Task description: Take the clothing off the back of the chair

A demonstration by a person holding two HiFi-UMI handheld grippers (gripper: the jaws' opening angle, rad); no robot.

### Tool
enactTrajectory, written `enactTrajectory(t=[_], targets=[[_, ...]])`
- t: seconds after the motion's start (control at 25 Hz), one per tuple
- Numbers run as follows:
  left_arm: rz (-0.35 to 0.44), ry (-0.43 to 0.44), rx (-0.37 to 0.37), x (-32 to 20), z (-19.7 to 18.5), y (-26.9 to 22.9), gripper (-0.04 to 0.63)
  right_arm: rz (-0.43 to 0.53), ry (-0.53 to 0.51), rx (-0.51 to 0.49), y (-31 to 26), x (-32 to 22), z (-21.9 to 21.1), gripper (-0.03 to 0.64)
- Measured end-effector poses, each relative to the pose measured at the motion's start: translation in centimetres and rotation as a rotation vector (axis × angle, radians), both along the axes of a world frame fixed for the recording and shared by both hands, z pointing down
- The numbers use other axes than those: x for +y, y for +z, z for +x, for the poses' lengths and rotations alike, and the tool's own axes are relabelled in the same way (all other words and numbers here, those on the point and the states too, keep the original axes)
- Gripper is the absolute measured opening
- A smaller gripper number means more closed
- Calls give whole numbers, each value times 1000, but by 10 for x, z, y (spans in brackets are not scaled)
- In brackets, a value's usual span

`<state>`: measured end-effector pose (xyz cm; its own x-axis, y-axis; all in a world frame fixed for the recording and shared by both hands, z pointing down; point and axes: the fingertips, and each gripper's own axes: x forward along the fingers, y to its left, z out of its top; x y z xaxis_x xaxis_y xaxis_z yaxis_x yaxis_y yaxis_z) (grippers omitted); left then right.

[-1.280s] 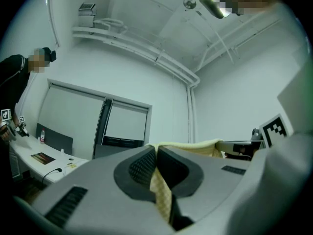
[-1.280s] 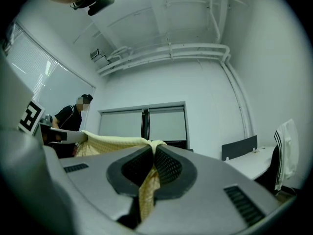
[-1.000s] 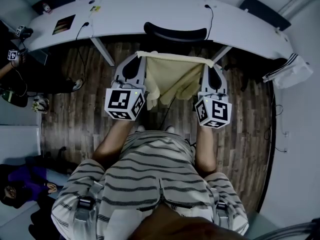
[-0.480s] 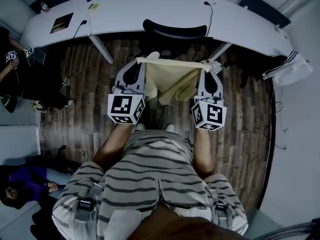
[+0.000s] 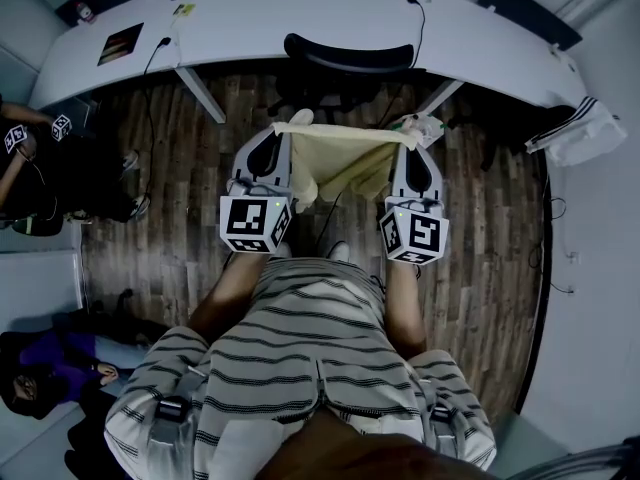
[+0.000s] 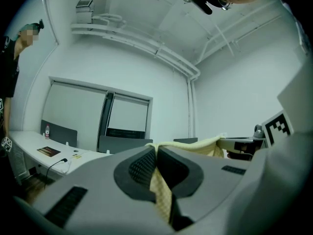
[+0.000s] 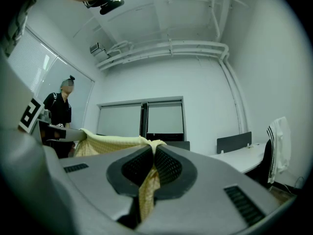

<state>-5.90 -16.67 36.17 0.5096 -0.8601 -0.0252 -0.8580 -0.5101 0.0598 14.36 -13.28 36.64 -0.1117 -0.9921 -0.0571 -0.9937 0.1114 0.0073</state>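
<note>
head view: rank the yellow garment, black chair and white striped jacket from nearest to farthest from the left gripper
1. yellow garment: clamped in the left gripper itself, stretching off to its right.
2. black chair: ahead of the gripper, slightly to the right.
3. white striped jacket: far off at the right side of the room.

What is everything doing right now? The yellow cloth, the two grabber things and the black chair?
yellow cloth: off the chair, stretched between both grippers, middle sagging.
left gripper: shut, fingers pinching one top corner of the yellow cloth.
right gripper: shut, fingers pinching the other top corner.
black chair: pushed up to the desk, back bare.
white striped garment: draped at the far right, untouched.
</note>
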Motion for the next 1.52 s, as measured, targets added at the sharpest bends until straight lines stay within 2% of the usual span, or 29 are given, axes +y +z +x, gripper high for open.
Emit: enactTrajectory(t=[1.52], targets=[[-42,-12,-81,23,15,60,25,-107,0,7,56,24,7,25]])
